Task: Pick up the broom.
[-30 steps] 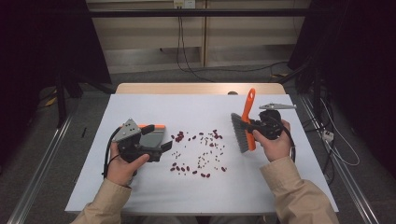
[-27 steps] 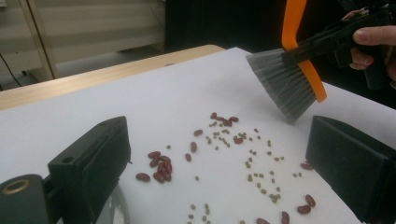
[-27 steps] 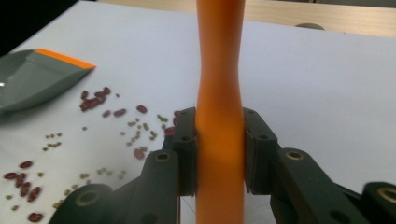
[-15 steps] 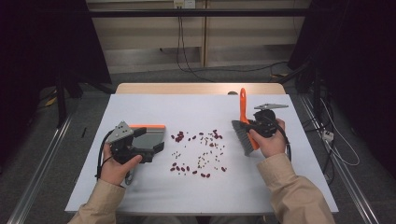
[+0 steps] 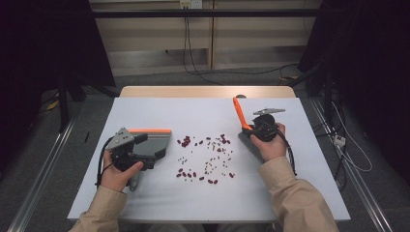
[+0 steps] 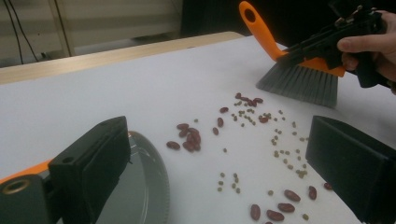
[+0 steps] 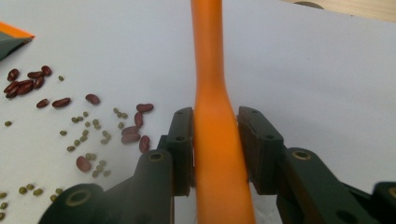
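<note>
Now your right gripper (image 7: 215,149) pinches the brush's orange handle (image 7: 212,93) at center right; your left gripper (image 5: 145,152), jaws spread, sits by the dustpan (image 5: 157,142), beans (image 5: 205,157) scattered mid-frame.

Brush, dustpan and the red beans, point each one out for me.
brush (image 6: 299,84), left gripper view, on the grey bristles
dustpan (image 5: 155,142), high view, on the grey tray
red beans (image 7: 25,85), right gripper view, on the cluster at upper left
</note>
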Action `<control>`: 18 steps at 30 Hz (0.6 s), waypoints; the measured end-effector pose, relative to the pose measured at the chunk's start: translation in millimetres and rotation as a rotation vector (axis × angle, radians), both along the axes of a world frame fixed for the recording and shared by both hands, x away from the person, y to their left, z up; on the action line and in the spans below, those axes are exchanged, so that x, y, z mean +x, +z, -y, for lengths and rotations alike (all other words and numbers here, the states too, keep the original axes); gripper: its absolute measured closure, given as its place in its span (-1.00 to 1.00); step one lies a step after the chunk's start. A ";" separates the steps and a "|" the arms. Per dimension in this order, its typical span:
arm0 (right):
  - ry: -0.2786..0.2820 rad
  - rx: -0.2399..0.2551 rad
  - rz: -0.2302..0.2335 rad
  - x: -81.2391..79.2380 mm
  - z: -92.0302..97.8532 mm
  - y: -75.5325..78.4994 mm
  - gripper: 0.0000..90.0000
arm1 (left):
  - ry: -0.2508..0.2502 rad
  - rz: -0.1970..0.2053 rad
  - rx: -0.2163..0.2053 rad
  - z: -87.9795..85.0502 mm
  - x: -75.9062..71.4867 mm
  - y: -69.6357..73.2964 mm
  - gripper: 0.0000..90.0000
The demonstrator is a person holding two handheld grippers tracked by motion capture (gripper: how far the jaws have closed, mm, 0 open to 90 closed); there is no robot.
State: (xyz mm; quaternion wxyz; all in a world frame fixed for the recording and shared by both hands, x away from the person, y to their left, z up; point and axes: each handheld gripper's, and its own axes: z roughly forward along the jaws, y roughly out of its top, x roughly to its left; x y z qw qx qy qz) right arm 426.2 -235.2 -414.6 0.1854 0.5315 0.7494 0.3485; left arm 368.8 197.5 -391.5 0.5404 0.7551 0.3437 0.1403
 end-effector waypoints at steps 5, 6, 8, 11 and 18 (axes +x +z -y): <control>0.017 -0.033 -0.013 -8.2 3.0 5.2 0.29 | 0.000 0.002 -0.003 -2.0 -0.6 -0.8 -0.86; 0.021 -0.040 -0.011 -10.2 4.5 6.2 0.28 | 0.002 0.003 -0.001 -2.3 -0.9 -0.6 -0.86; 0.023 -0.031 -0.017 -15.0 8.3 8.1 0.28 | 0.001 0.006 -0.001 -2.4 -1.3 -0.4 -0.86; 0.024 -0.031 -0.006 -22.6 13.7 11.1 0.28 | -0.003 0.010 -0.002 -2.6 -2.4 -0.5 -0.86; 0.039 -0.052 -0.039 -32.6 17.3 3.4 0.48 | -0.005 0.014 0.008 -5.4 -5.2 -2.0 -0.86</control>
